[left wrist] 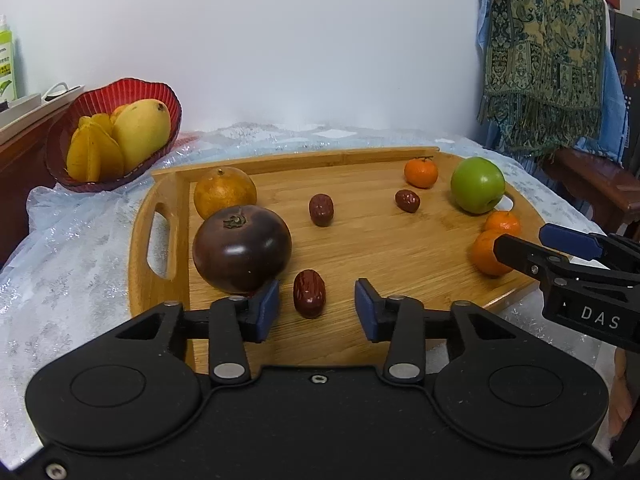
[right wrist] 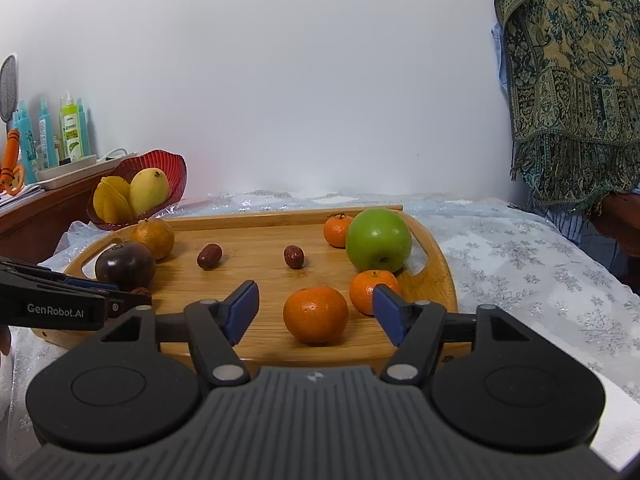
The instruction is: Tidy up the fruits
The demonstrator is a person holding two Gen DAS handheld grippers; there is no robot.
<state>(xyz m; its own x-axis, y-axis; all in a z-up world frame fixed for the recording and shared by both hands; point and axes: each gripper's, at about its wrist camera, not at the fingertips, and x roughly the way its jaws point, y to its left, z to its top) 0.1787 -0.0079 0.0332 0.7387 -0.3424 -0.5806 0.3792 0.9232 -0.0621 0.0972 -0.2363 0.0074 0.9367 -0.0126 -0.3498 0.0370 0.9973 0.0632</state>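
Observation:
A wooden tray (left wrist: 360,240) (right wrist: 260,236) holds loose fruit. My left gripper (left wrist: 316,308) is open around a red date (left wrist: 309,293) at the tray's near edge, beside a dark purple fruit (left wrist: 241,249). Two more dates (left wrist: 321,209) (left wrist: 407,201), a brown-orange citrus (left wrist: 225,192), a green apple (left wrist: 477,185) and three tangerines lie on the tray. My right gripper (right wrist: 316,312) is open around the nearest tangerine (right wrist: 315,314), not touching it. Another tangerine (right wrist: 370,290) sits behind the right finger.
A red bowl (left wrist: 108,100) (right wrist: 160,164) with a mango (left wrist: 141,132) and a starfruit (left wrist: 94,152) stands at the back left, off the tray. A patterned scarf (left wrist: 544,52) hangs on the right. Bottles (right wrist: 72,128) stand on a wooden shelf at left.

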